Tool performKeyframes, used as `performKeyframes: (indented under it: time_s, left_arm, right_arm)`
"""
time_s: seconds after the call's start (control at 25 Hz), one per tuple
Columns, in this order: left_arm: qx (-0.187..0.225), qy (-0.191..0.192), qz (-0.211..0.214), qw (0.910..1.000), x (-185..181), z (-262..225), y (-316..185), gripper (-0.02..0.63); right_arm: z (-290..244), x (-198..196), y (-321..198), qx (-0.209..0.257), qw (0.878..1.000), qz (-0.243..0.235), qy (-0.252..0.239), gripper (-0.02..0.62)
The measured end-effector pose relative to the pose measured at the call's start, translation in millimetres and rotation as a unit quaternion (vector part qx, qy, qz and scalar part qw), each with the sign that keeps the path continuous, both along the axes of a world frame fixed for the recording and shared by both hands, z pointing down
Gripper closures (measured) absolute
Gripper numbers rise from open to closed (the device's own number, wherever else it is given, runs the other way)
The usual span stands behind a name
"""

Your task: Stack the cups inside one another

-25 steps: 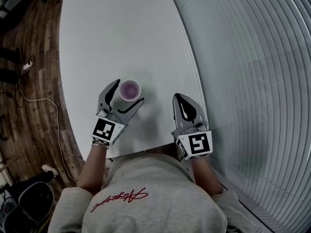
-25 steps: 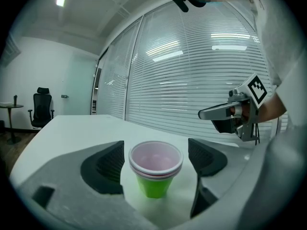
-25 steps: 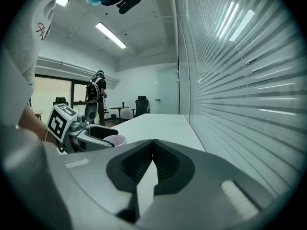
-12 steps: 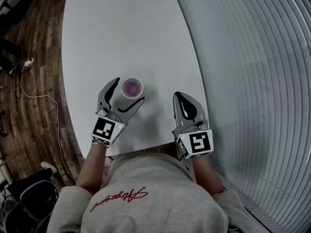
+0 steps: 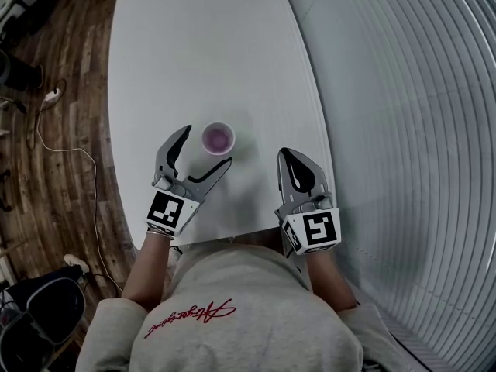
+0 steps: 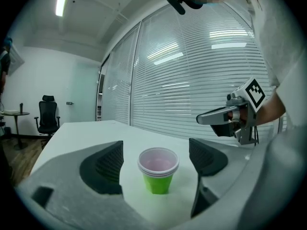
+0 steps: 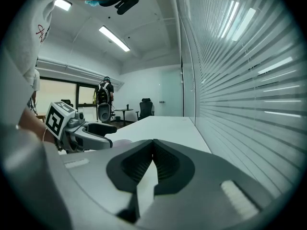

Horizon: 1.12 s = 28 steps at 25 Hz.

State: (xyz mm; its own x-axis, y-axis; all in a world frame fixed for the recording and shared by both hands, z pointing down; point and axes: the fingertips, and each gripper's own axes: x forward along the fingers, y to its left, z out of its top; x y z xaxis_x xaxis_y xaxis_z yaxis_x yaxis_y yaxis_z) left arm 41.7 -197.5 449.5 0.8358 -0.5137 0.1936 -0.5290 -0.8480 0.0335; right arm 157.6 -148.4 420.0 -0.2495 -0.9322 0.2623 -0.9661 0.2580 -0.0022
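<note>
Nested cups (image 6: 158, 170): green outer cup, several rims showing at the top, upright on the white table (image 5: 194, 53), near its front edge. Left hand-held gripper (image 5: 206, 147): jaws wide apart, holding nothing; the stack stands in the gap at their tips, touching neither pad. Right hand-held gripper (image 7: 153, 147): jaws fully together, nothing between them, to the right of the stack

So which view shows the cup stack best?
The left gripper view: the cup stack stands side-on between open jaws, green wall and nested rims plain. The head view shows only its top; the right gripper view, a sliver of rim.
</note>
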Motion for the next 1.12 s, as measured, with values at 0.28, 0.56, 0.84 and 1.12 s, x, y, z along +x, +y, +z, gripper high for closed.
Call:
performKeyframes:
  time_s: [0.28, 0.56, 0.84, 1.12]
  left_arm:
    - [0.009, 0.014, -0.015, 0.9997, -3, -19, 2, 0.186]
    - [0.003, 0.012, -0.034, 0.9993, -13, -22, 11, 0.196]
    - [0.015, 0.028, -0.053, 0.9981, -17, -25, 11, 0.207]
    - [0.022, 0.033, -0.082, 0.9959, -32, -37, 14, 0.223]
  right_arm:
    - [-6, -3, -2, 0.006, 1.000, -0.011, -0.004, 0.598]
    - [-3, -10, 0, 0.011, 1.000, -0.022, -0.011, 0.600]
    - [6, -13, -9, 0.015, 0.999, -0.037, -0.017, 0.600]
    - [0, -24, -11, 0.020, 0.998, -0.058, -0.017, 0.598]
